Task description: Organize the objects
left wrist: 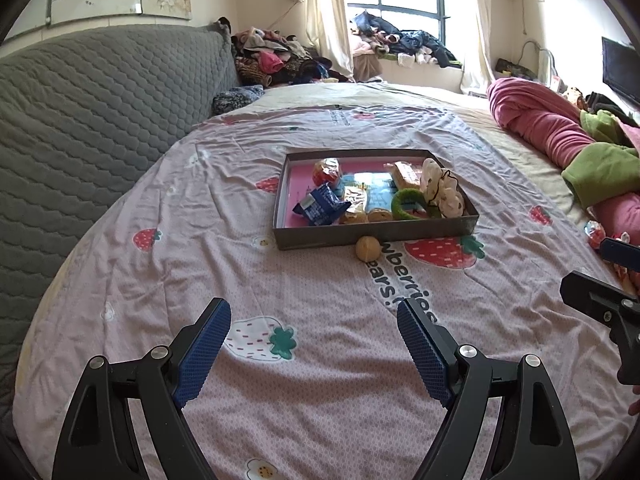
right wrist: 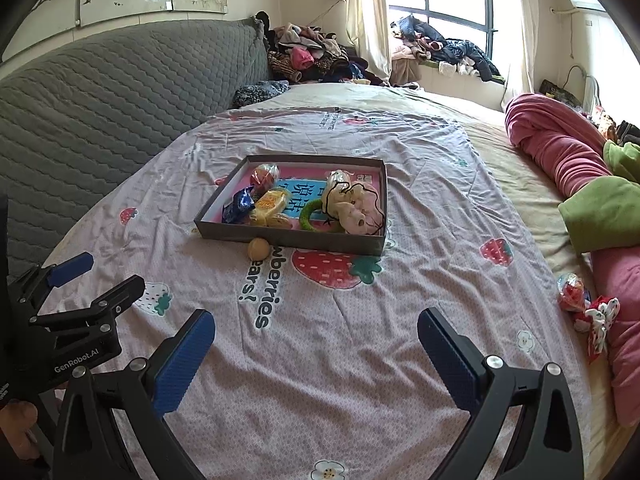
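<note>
Item: small round tan ball, lying on the bedspread ahead of both tongs, touching the near wall of the shallow box. Judged light, firm, prone to roll; best gripped across its middle. Two wrapped items lie right of the right tongs. Left tongs and right tongs both released, empty.

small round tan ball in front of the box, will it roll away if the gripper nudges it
Probably. The tan ball looks round and smooth, so a sideways nudge may send it rolling along the box wall it rests against. The wrinkled strawberry sheet is soft and should slow it. It looks small and likely light, so open jaws closing from both sides seems safer.
</note>
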